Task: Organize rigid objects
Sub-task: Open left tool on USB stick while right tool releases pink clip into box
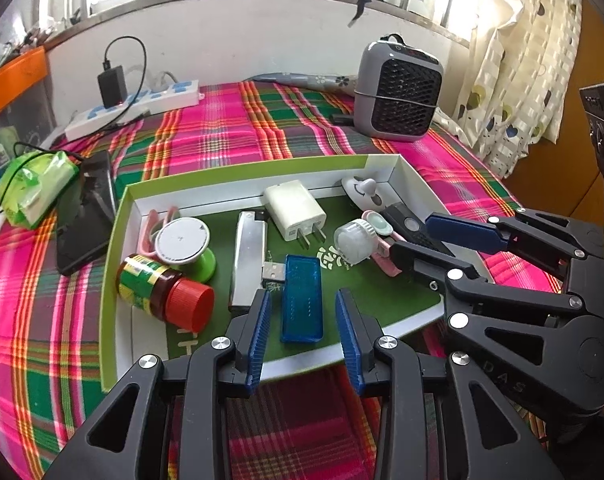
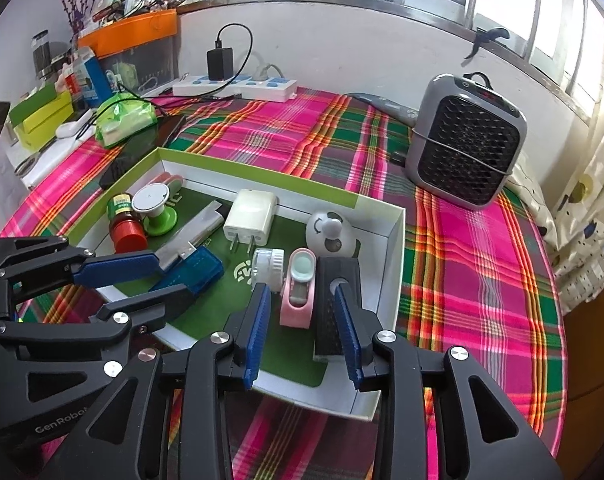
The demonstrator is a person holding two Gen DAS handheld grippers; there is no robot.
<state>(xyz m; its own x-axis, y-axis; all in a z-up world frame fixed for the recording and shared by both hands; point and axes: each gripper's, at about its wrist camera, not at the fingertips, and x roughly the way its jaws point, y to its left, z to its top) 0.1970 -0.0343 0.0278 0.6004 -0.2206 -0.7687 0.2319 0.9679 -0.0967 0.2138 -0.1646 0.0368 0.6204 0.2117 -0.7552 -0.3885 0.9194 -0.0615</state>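
A shallow white box (image 1: pixel 241 172) (image 2: pixel 261 172) with a green floor lies on the plaid cloth. In it are a red-capped bottle (image 1: pixel 161 288) (image 2: pixel 123 220), a silver lighter (image 1: pixel 247 260) (image 2: pixel 197 228), a white charger (image 1: pixel 293 210) (image 2: pixel 251 212), a blue translucent USB case (image 1: pixel 302 320) (image 2: pixel 197 266), a clear small jar (image 1: pixel 354 240) (image 2: pixel 267 266), a pink item (image 1: pixel 382 240) (image 2: pixel 299 292) and a black device (image 1: pixel 410 226) (image 2: pixel 328 320). My left gripper (image 1: pixel 303 296) (image 2: pixel 173 276) is open, its fingertips either side of the blue case. My right gripper (image 2: pixel 300 290) (image 1: pixel 412 234) is open over the pink item and the black device.
A grey fan heater (image 1: pixel 398 96) (image 2: pixel 466 148) stands at the back right, a white power strip (image 1: pixel 141 104) (image 2: pixel 233 84) along the wall. A dark phone (image 1: pixel 85 216) and a green packet (image 1: pixel 33 188) (image 2: pixel 125 120) lie left of the box. A curtain (image 1: pixel 514 80) hangs on the right.
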